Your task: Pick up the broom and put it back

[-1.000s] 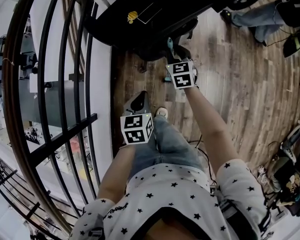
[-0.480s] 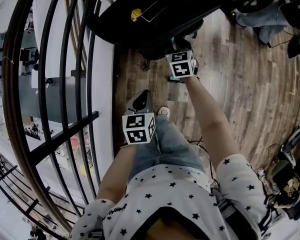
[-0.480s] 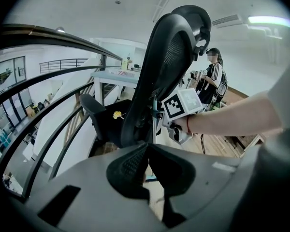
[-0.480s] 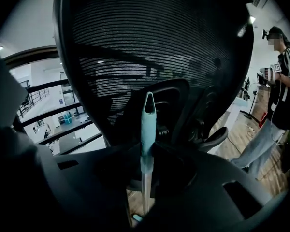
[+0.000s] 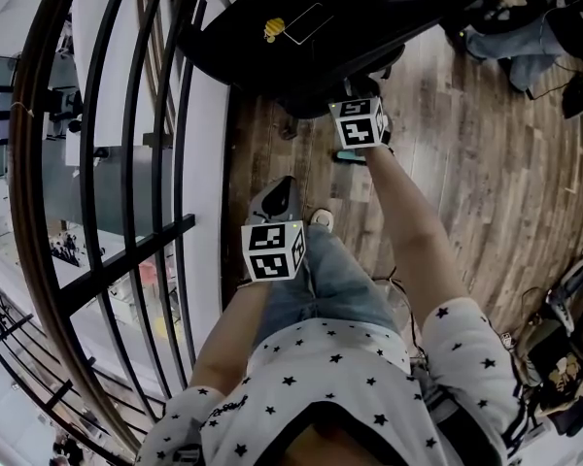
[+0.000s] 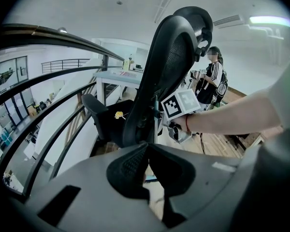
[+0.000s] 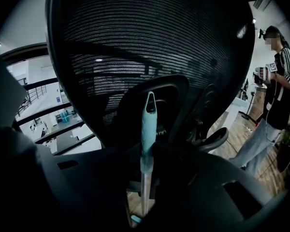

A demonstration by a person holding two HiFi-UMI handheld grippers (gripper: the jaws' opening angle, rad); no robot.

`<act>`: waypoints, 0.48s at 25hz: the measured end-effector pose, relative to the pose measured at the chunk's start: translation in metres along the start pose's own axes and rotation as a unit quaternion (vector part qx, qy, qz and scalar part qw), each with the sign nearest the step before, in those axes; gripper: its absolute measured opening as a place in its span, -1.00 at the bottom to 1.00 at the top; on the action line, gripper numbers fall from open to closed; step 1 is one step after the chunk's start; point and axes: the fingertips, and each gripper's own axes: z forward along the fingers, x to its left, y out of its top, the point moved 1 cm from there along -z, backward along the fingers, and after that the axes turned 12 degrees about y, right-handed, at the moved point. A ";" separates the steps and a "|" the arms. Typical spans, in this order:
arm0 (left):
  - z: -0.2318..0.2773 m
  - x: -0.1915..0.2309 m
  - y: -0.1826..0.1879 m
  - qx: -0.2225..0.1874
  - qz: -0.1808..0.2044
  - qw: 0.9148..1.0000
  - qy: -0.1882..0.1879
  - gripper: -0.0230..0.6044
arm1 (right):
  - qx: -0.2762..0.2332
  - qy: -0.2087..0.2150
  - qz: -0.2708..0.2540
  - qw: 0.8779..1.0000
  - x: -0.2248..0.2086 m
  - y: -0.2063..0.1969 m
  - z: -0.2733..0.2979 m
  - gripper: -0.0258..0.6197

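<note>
One broom [image 7: 148, 129], being pinched upright by the right gripper [image 5: 358, 95] behind an office chair [image 5: 311, 37].

Head view: the right gripper is reaching forward to the chair's back over the wooden floor [image 5: 466, 163], while the left gripper [image 5: 275, 200] is hanging low near the person's knee, beside the railing [image 5: 126, 163]; the broom is hardly showing here. Left gripper view: its jaws are pressing together at the tips with nothing between them, and the thin pale shaft is standing just beside the right gripper's marker cube. Right gripper view: the jaws are clamping the broom where the pale blue plastic grip meets the metal shaft, the hang-hole end pointing up against the chair's mesh back. It is probably handling as a light, stiff pole whose smooth grip could slip and whose low head could swing, so a firm hold near this joint seems best.
</note>
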 end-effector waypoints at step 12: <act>-0.004 0.002 -0.003 0.003 -0.002 1.000 0.005 -0.89 | 0.010 -0.013 0.000 1.000 -0.013 0.003 0.003 -0.66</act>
